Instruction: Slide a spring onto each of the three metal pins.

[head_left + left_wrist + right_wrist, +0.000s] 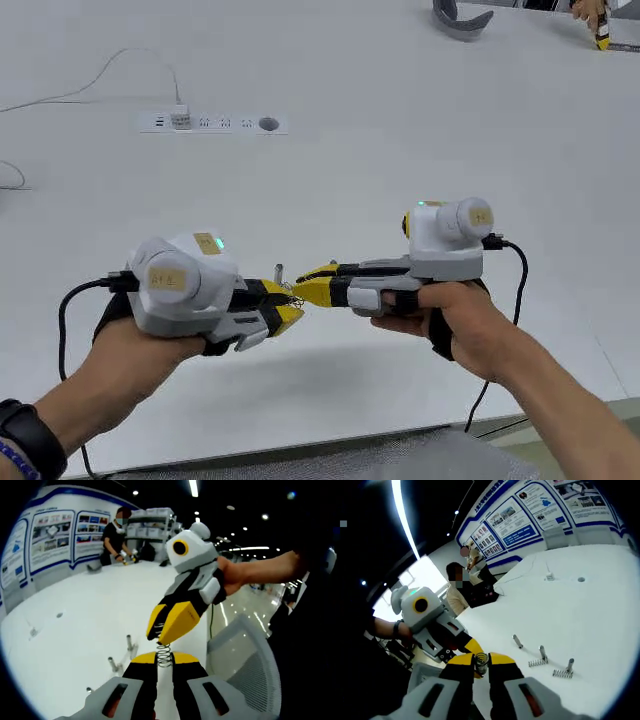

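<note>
Above the white table (400, 130) my two grippers meet tip to tip. A small steel spring (163, 654) runs between them. My left gripper (160, 660) is shut on its lower end, and my right gripper (169, 625) pinches its upper end from above. In the right gripper view the spring (480, 663) sits end-on between the right gripper's (480, 661) yellow jaws. Three short metal pins (543, 653) stand upright in a row on the table behind. Two more springs (562, 673) lie flat at the bases of two pins. One pin (278, 270) pokes up just behind the joined tips.
A white power strip (212, 123) with a cable lies at the back left. A grey curved object (460, 16) sits at the far edge. The table's front edge runs just under my hands, with a mesh chair (245, 665) beside it. A person stands at the far end.
</note>
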The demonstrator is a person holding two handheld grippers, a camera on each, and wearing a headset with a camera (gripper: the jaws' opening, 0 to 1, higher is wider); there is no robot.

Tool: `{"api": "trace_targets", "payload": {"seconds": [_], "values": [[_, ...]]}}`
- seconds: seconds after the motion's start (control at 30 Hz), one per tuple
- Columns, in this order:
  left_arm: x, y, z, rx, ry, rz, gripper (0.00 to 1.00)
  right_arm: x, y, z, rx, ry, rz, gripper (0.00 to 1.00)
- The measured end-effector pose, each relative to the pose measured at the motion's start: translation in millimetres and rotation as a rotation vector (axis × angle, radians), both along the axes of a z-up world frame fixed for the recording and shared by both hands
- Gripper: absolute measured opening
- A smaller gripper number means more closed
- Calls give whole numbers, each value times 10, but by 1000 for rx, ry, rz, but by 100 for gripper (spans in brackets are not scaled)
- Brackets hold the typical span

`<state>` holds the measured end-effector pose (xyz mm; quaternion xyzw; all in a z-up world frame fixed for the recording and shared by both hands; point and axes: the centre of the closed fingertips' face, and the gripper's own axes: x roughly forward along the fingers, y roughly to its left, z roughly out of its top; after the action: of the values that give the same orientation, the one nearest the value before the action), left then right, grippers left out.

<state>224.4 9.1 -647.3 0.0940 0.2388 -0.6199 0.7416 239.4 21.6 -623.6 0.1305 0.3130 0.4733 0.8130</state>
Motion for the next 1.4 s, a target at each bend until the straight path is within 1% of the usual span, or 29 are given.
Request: {"api": "trace_targets", "payload": {"seconds": [0.03,0.1,0.2,0.27,0.3,0.43,0.5,0.53,0.7,0.8,0.83,0.97,1.03,1.13,1.2,1.23,1.27,1.4], "values": [[13,-10,24,-10,-3,-7,9,10,7,30,-25,-16,22,12],[44,-16,37,-18,-7,-15,9,13,19,62,-60,-29,55,12],[66,-35,113,-42,-9,-26,9,36,34,123,-121,-59,114,12],[85,-38,141,-52,-4,-26,9,46,37,146,-148,-69,139,12],[90,-41,160,-57,-9,-30,9,48,36,159,-167,-76,159,12],[87,-53,215,-75,-16,-42,9,25,54,216,-207,-89,219,12],[85,-56,239,-84,-18,-49,9,13,40,227,-237,-95,262,12],[77,-58,255,-89,-20,-54,9,-3,30,229,-262,-104,294,12],[25,-80,311,-96,-31,-78,9,-72,4,236,-354,-129,420,13],[1,-91,338,-99,-36,-90,9,-106,23,258,-373,-136,458,13],[-8,-96,348,-99,-38,-96,9,-124,27,261,-387,-141,478,13],[-23,-88,323,-84,-47,-121,9,-183,45,252,-426,-150,536,13],[-31,-84,323,-76,-51,-133,9,-194,34,236,-434,-149,558,13],[-41,-72,318,-55,-60,-150,9,-215,45,196,-454,-148,585,13],[-52,-69,319,-50,-62,-159,9,-226,59,170,-463,-147,600,13],[-59,-57,301,-37,-63,-165,9,-224,65,163,-465,-147,603,13],[-54,-59,300,-35,-74,-169,9,-224,66,154,-469,-148,606,13],[-77,-31,264,-23,-68,-177,9,-238,93,121,-478,-151,622,13]]}}
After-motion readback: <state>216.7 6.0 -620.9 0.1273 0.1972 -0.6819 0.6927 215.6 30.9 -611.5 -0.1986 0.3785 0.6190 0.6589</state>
